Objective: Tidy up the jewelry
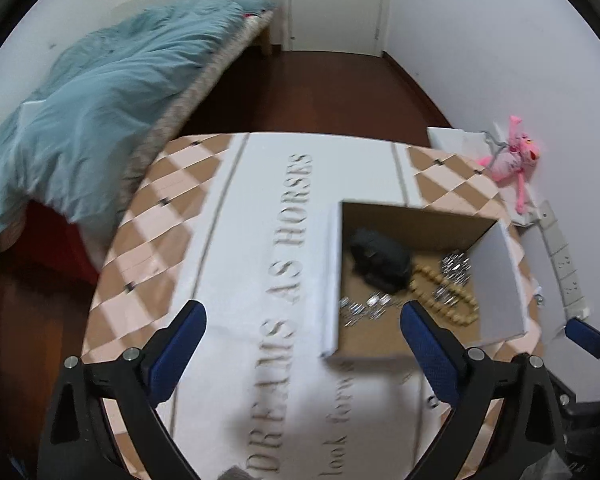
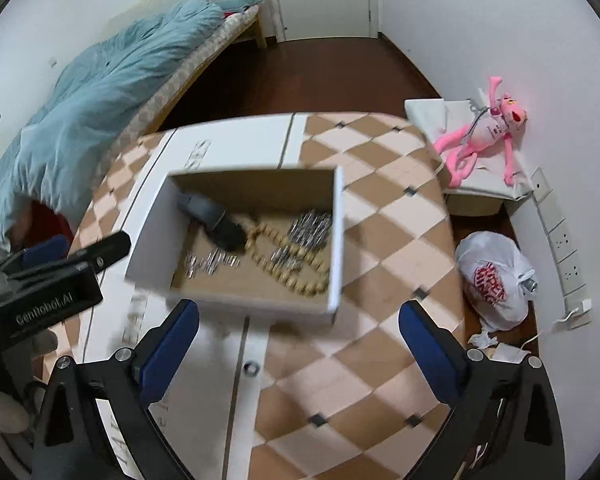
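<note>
Inside, one box [image 2: 236,284], one bead necklace [image 2: 288,270], one black pouch [image 2: 216,220]

The left gripper [image 1: 300,354] hangs above the table [image 1: 228,264], its blue-padded fingers [image 1: 176,352] spread wide with nothing between them. The right gripper [image 2: 298,354] hovers just beside it, on the near side of the cardboard box [image 2: 336,240], its fingers [image 2: 428,356] equally wide apart and empty. In the right wrist view the left gripper's black body shows at the box's left.
</note>
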{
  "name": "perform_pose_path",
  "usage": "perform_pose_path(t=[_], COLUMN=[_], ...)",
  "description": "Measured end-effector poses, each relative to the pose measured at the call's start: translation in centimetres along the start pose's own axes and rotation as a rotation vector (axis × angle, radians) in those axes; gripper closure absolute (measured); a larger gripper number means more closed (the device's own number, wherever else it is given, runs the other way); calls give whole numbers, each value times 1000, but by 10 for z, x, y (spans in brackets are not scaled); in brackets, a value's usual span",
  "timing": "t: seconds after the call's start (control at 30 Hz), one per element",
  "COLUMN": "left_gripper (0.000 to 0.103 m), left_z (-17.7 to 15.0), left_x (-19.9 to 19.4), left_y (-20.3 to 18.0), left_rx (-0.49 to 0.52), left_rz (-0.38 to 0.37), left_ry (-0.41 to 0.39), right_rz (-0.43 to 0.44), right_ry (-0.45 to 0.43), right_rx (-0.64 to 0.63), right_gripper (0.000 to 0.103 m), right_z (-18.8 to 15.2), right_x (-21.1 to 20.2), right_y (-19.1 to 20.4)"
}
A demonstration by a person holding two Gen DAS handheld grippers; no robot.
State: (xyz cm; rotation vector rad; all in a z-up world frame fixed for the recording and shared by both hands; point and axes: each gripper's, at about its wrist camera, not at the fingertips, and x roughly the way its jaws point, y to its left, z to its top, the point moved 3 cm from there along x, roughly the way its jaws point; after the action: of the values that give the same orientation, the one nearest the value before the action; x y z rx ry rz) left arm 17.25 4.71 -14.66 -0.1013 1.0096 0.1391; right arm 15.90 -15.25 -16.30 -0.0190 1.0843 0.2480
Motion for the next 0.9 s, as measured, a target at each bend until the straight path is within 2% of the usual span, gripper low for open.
perform_pose_path(t=[0.17, 0.2, 0.23, 0.37, 0.43, 0.5, 0.53, 0.57, 0.6, 0.7, 0.83, 0.9], left_gripper=[4, 4, 4, 4, 4, 4, 4, 4, 4, 4, 4, 4], left_z=[-39, -46, -54, -74, -79, -83, -84, -84, -83, -80, -76, -75], left_x=[13, 18, 24, 33, 34, 34, 34, 34, 34, 32, 31, 31], left_y=[14, 16, 18, 25, 27, 28, 28, 27, 25, 14, 4, 3], left_rx=[13, 17, 16, 7, 7, 8, 10, 14, 18, 39, 57, 54], left_rz=[49, 56, 64, 77, 82, 87, 86, 84, 83, 67, 52, 52], left_ry=[58, 80, 107, 147, 155, 162, 162, 161, 159, 146, 137, 136], right_rz=[38, 42, 45, 36, 27, -10, -3, 0, 9, 39, 130, 165], right_ry=[78, 84, 89, 110, 117, 81, 79, 76, 78, 63, 42, 61], right_rx=[-5, -8, -17, -62, -79, -101, -98, -93, -79, -23, 78, 88], right_gripper=[2, 6, 15, 36, 57, 75, 92, 94, 103, 103, 103, 102], right_z=[-39, -46, -50, -64, -71, -73, -73, -73, -72, -69, -62, -58], right_x=[31, 37, 41, 58, 65, 64, 65, 65, 65, 59, 50, 54], right_y=[13, 16, 20, 33, 38, 40, 41, 40, 38, 23, 5, 5])
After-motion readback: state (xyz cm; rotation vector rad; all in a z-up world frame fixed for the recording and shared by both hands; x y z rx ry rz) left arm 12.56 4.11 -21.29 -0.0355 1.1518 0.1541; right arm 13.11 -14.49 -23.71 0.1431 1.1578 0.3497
